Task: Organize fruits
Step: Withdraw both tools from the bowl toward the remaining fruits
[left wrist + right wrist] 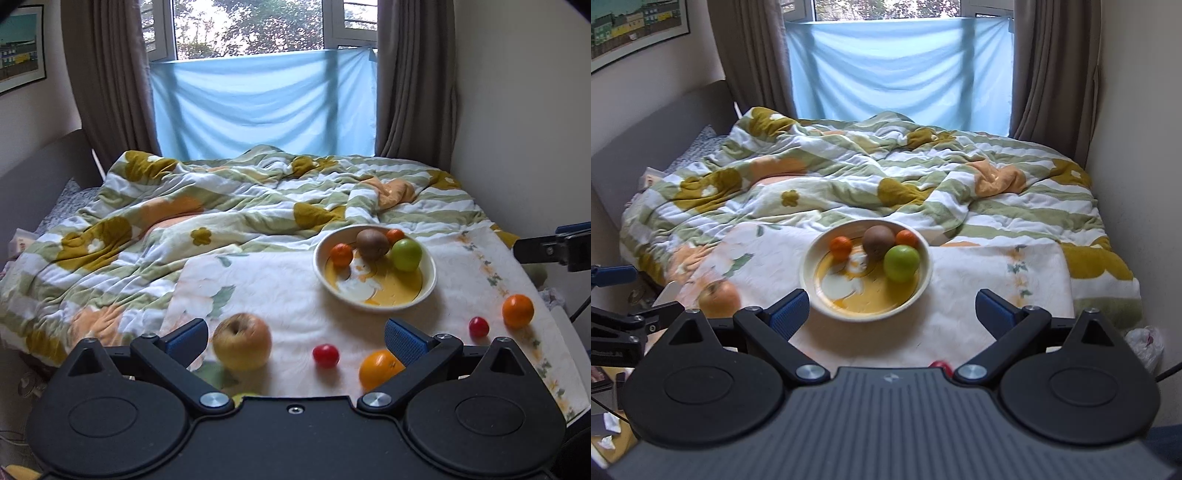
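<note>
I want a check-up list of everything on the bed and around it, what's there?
Surface: white flowered cloth on a bed, beside a rumpled green-striped quilt.
Job's things: cream bowl holds a green apple, brown kiwi and two small oranges. Loose on the cloth: yellow apple, two oranges, two red tomatoes.
Clutter: white plastic bag beside the bed.
Grippers: left gripper and right gripper both open, empty.
Cables: dark cable at the right edge.
Surroundings: blue sheet over the window, brown curtains, framed picture.
</note>
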Demonstrator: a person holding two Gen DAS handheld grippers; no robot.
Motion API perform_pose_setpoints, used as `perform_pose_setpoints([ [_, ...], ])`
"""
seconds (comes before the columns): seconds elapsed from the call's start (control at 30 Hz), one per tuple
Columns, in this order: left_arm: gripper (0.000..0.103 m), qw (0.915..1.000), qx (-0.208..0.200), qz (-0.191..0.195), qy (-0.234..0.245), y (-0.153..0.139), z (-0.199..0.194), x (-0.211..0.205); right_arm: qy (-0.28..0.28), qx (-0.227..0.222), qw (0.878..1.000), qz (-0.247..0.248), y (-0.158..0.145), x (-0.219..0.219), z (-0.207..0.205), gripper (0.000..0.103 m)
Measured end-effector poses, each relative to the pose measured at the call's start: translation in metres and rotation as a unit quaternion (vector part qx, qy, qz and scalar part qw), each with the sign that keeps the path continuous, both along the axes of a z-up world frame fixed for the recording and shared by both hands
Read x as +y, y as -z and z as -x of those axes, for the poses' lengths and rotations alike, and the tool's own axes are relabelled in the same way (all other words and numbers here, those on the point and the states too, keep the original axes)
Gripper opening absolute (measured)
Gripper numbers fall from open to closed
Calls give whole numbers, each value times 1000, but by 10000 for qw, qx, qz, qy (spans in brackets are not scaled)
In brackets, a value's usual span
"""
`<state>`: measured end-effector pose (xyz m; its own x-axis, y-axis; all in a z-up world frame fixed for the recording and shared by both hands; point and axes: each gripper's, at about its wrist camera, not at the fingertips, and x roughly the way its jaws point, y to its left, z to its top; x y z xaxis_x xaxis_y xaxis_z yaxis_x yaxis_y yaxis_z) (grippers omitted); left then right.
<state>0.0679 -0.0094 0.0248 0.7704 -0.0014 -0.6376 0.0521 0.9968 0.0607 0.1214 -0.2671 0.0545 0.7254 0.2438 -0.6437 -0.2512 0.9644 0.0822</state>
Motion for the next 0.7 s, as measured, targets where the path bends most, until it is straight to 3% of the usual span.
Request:
perform_pose_setpoints([
  [0.33,103,9987,401,-15,-299,37,15,36,-239,116,9996,52,23,32,33,103],
  [0.53,103,9977,635,-62,-212,72,8,51,-267,243,9993,-126,61,53,32,103],
  [0.7,103,9973,723,-130,-82,99,2,55,-235,615,9977,-170,97,71,26,103],
])
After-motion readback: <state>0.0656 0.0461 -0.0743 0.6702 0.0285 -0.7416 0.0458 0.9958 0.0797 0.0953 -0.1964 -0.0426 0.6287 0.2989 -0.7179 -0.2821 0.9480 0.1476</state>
